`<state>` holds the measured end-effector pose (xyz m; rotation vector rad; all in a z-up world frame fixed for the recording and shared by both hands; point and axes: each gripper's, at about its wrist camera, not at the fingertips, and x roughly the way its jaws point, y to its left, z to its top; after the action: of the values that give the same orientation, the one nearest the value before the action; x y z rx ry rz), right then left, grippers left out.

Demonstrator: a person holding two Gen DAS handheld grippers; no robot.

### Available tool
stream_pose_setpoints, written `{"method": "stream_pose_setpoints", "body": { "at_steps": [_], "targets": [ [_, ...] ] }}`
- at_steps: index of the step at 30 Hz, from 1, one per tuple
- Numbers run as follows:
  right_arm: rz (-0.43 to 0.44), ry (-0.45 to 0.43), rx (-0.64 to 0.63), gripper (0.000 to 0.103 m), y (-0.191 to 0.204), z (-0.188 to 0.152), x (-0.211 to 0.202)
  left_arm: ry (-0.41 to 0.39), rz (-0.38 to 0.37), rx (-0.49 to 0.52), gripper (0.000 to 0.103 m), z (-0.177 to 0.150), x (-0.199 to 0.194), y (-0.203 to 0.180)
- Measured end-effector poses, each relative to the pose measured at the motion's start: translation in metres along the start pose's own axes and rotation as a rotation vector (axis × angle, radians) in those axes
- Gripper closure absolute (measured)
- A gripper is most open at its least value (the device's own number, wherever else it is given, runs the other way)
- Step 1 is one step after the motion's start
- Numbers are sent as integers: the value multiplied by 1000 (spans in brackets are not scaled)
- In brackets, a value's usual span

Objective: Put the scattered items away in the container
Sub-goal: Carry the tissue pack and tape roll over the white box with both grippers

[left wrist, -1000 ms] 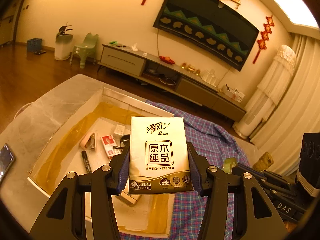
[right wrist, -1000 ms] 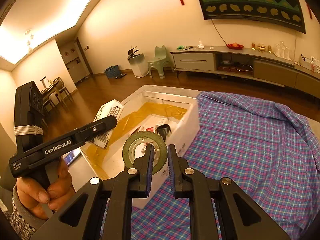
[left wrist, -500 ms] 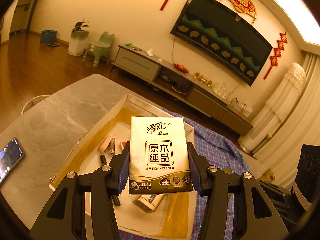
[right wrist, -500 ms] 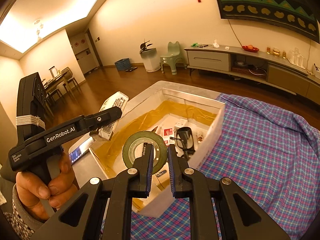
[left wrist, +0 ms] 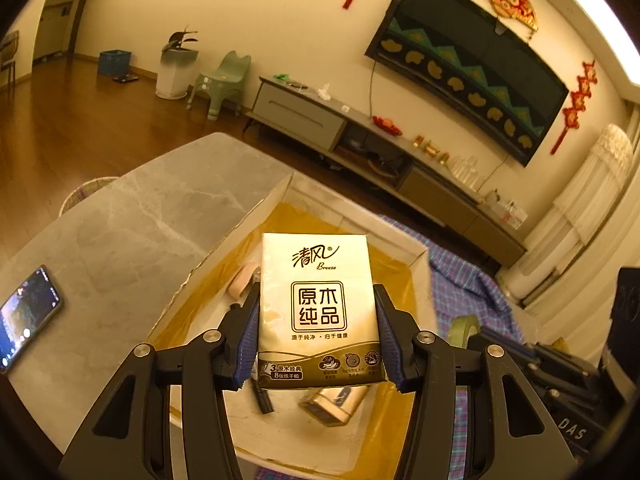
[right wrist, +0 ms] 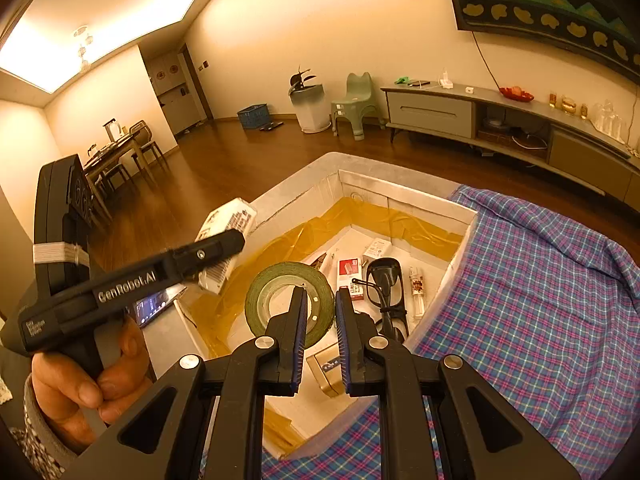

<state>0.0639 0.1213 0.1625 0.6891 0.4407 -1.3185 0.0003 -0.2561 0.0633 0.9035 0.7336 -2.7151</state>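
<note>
Cream walls [right wrist: 340, 20], wooden floor [left wrist: 80, 132], grey TV cabinet [right wrist: 432, 110].

"Breeze" on tissue pack [left wrist: 318, 312]

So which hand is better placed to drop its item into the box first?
Left. Its tongs hold the tissue pack directly above the open box. The right tongs hold the tape roll nearer the box's front edge.

Upright tissue pack [left wrist: 318, 308] and green tape roll [right wrist: 280, 284] held above white box [right wrist: 404, 196].
</note>
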Motion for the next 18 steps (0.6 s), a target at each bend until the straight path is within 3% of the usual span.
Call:
{"method": "stream_pose_setpoints", "body": {
  "at_steps": [18],
  "targets": [
    [-51, 150, -38, 88, -4, 5, 66, 125, 91, 44, 49, -15, 37, -4]
  ]
}}
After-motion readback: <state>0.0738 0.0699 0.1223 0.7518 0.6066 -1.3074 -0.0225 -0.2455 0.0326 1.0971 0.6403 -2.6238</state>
